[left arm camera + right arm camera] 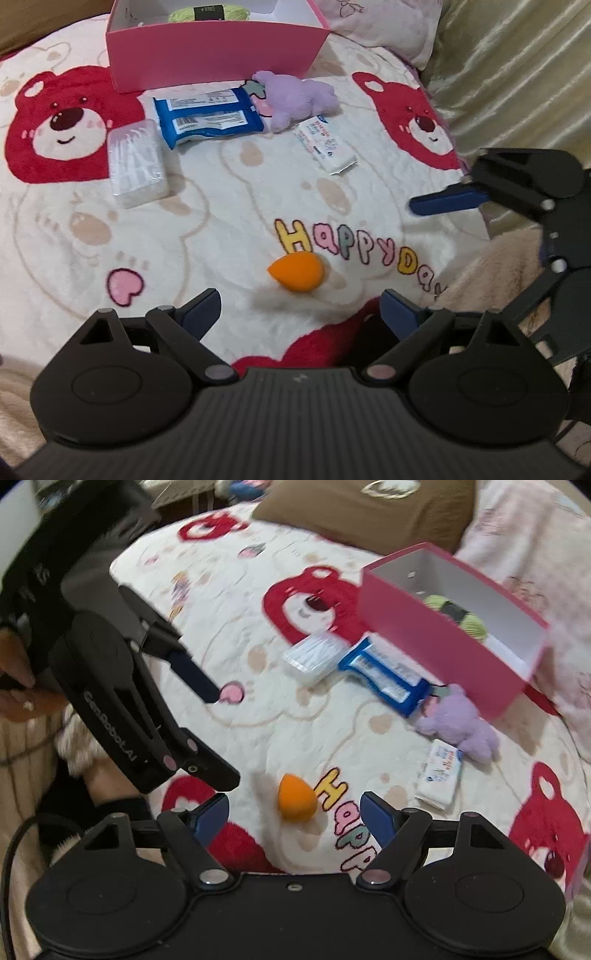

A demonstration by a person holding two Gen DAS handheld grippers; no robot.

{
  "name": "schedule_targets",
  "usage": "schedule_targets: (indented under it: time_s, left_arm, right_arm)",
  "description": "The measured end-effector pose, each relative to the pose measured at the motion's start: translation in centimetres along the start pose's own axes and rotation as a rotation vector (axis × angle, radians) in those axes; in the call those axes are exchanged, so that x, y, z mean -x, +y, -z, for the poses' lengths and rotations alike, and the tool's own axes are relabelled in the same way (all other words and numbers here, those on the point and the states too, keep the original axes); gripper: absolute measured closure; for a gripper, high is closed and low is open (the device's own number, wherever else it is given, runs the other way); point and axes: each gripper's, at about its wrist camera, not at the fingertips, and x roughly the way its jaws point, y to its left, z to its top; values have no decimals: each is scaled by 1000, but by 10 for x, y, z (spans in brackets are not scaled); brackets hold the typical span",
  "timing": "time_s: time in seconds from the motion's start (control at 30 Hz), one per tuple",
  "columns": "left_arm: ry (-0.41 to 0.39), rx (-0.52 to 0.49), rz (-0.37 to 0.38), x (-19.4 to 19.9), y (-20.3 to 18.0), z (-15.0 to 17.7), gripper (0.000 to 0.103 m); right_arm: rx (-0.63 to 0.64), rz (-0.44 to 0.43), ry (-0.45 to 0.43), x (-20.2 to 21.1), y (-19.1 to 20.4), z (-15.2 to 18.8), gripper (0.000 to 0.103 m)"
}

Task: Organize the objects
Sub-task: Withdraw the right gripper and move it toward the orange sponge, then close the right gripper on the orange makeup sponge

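An orange egg-shaped sponge (297, 273) (295, 797) lies on the bear-print blanket (221, 229) beside the "Happy Day" lettering. My left gripper (301, 306) is open, and the sponge lies just ahead of its blue fingertips. My right gripper (293, 806) is also open. The sponge sits in the gap between its pads and touches neither. In the left wrist view one blue finger (447, 201) of the right gripper reaches in from the right. In the right wrist view the left gripper (223, 740) comes in from the left, open.
A pink box (214, 55) (436, 642) holding green yarn (458, 614) stands at the back. In front of it lie a clear swab case (135, 162), a blue wipes pack (210, 114), a purple plush (299, 98) and a white tissue pack (325, 144). Pillows border the blanket.
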Motion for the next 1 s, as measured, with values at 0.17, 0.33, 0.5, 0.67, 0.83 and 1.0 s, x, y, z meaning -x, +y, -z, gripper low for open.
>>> schedule_targets:
  time_s: [0.17, 0.33, 0.5, 0.67, 0.83, 1.0]
  left_arm:
    - [-79, -1, 22, -10, 3, 9, 11]
    - [-126, 3, 40, -21, 7, 16, 16]
    - [-118, 36, 44, -35, 14, 18, 26]
    - [-111, 86, 59, -53, 20, 20, 35]
    - [-126, 172, 71, -71, 25, 26, 38]
    - [-140, 222, 81, -81, 26, 29, 41]
  right_arm:
    - [63, -66, 62, -23, 0, -2, 28]
    - [102, -100, 92, -39, 0, -5, 33]
    - [86, -136, 166, -62, -8, -7, 35]
    - [103, -141, 194, -77, -12, -6, 36]
    - [163, -113, 215, -93, -13, -3, 36]
    - [212, -91, 194, -100, -18, 2, 36]
